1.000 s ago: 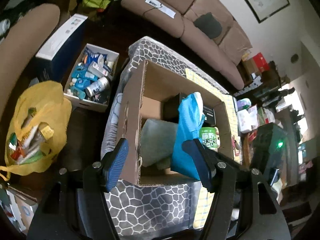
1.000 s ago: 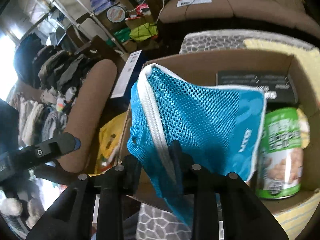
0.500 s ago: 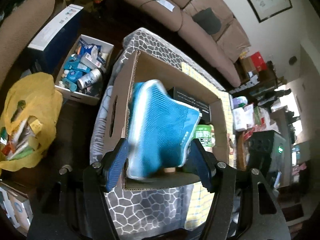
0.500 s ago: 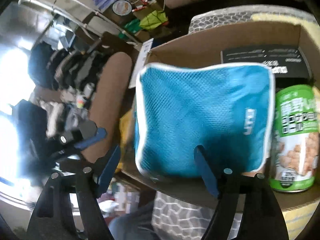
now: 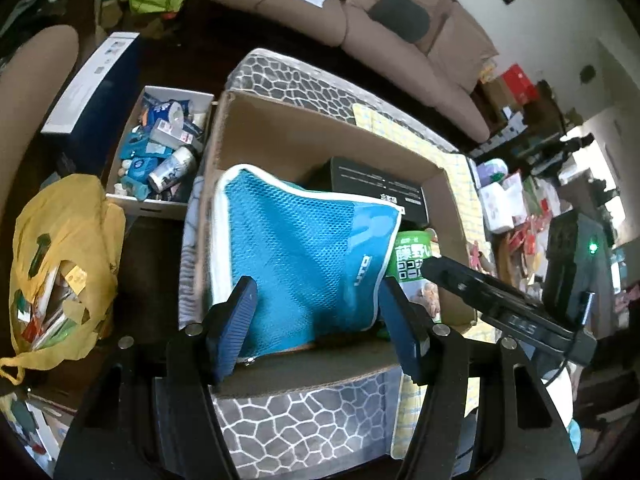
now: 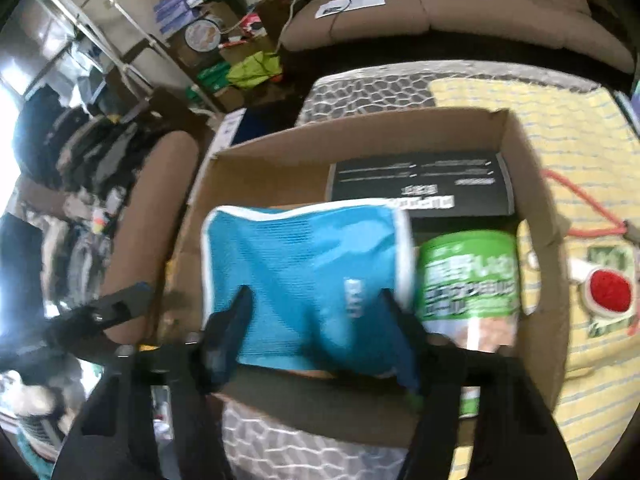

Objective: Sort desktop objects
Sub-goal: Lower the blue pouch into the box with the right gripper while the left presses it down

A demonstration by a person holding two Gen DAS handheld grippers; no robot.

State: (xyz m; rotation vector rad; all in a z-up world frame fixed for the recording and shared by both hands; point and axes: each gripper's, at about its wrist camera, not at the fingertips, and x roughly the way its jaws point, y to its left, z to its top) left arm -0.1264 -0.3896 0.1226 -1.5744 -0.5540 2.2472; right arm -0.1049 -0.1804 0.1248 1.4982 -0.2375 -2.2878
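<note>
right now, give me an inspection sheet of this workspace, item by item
surface: ottoman with a grey stone pattern; a yellow cloth covers part of it
job's things: cardboard box on the ottoman holds a blue mesh pouch, a green can and a black box
clutter: yellow bag and white tray of toiletries on the floor; red-centred item on the cloth
grippers: left gripper open, the pouch behind its fingers; right gripper closing, pads not pressing the pouch
cables: white cord by the sofa
surroundings: brown sofa, hanging clothes, stacked boxes
</note>
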